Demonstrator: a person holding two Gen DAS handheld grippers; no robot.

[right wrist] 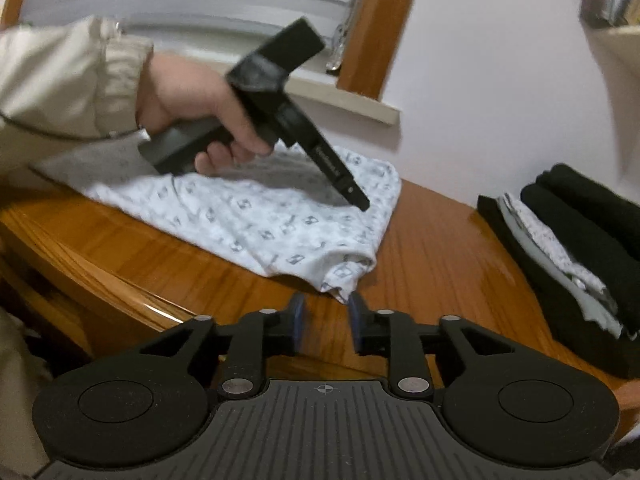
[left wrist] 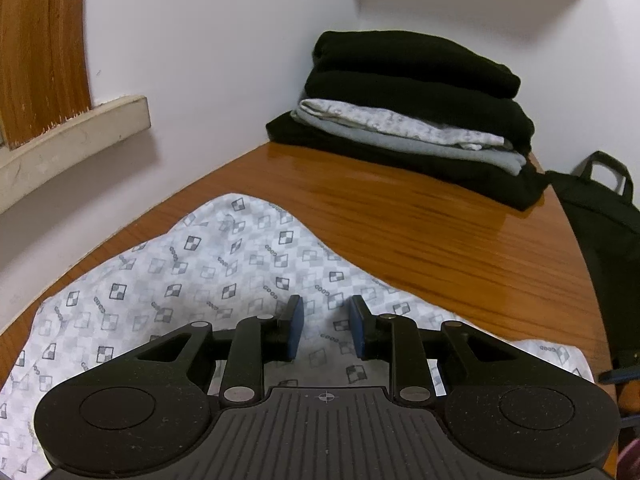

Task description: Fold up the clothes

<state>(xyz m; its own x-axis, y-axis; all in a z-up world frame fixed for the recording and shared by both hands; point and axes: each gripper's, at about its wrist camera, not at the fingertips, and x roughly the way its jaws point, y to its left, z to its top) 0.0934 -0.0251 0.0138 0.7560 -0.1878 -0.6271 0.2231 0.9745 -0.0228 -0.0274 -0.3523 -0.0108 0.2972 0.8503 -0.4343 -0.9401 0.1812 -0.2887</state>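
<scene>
A white garment (left wrist: 192, 264) printed with grey checked squares lies spread on the wooden table (left wrist: 440, 220). My left gripper (left wrist: 326, 320) hovers low over it, open, with a narrow gap and only flat cloth showing between the blue pads. In the right wrist view a hand holds that left gripper (right wrist: 360, 202), its tip pointing down onto the garment (right wrist: 260, 216). My right gripper (right wrist: 326, 316) is open at the table's near side. The garment's folded corner (right wrist: 344, 284) lies just ahead of its fingertips, and bare wood shows between the pads.
A stack of folded black, grey and patterned clothes (left wrist: 400, 120) sits at the table's far right corner against the wall. A black bag (left wrist: 600, 220) stands beyond the right edge. A window sill (left wrist: 80, 128) juts out over the left side. A beige sleeve (right wrist: 60, 80) reaches in from the left.
</scene>
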